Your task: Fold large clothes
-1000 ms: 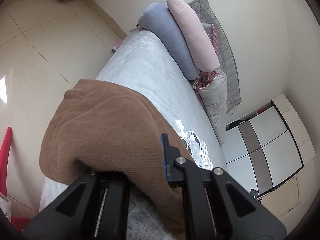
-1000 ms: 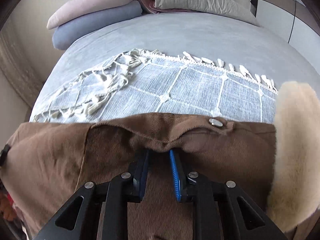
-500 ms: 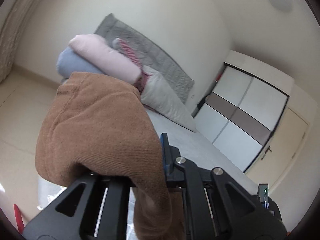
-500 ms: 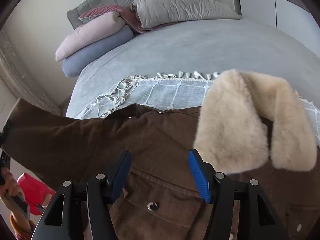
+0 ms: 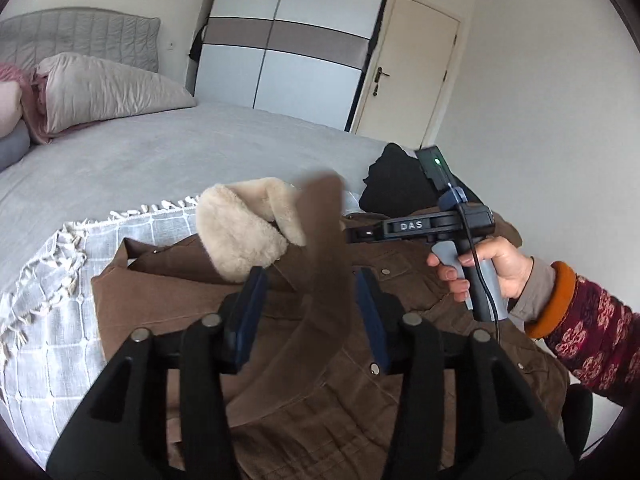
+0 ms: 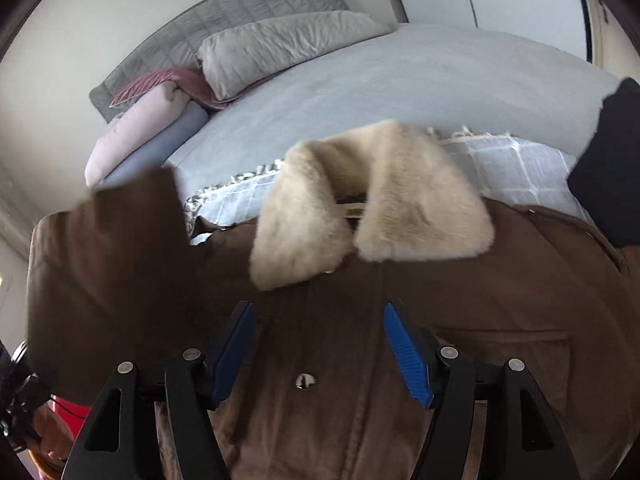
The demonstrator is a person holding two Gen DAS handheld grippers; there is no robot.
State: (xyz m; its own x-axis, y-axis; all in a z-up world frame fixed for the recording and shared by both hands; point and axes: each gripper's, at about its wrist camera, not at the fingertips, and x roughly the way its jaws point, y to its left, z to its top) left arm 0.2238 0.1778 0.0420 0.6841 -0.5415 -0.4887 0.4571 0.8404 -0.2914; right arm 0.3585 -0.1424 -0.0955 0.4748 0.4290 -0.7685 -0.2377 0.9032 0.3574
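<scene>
A brown corduroy jacket [image 5: 160,304] with a cream fleece collar [image 5: 240,236] lies front up on a checked throw [image 5: 52,320] on the bed. My left gripper [image 5: 312,308] hovers over the jacket's chest, jaws opening. One brown sleeve [image 5: 324,264], blurred, hangs loose between the blue pads, which do not press on it. In the right wrist view that sleeve [image 6: 112,248] is raised at the left. My right gripper [image 6: 320,344] is above the jacket [image 6: 480,300], below the collar [image 6: 400,188]. Its jaws are opening, with nothing between them.
A person's hand [image 5: 496,268] in a patterned sleeve holds the right gripper's handle. A black garment [image 5: 396,184] lies on the bed beyond the jacket. Pillows [image 5: 104,88] are stacked at the headboard. A wardrobe [image 5: 288,52] and a door [image 5: 412,68] stand behind.
My left gripper swung from the bed's side to over the jacket with the sleeve, then its jaws parted. My right gripper let go of the jacket front and pulled back.
</scene>
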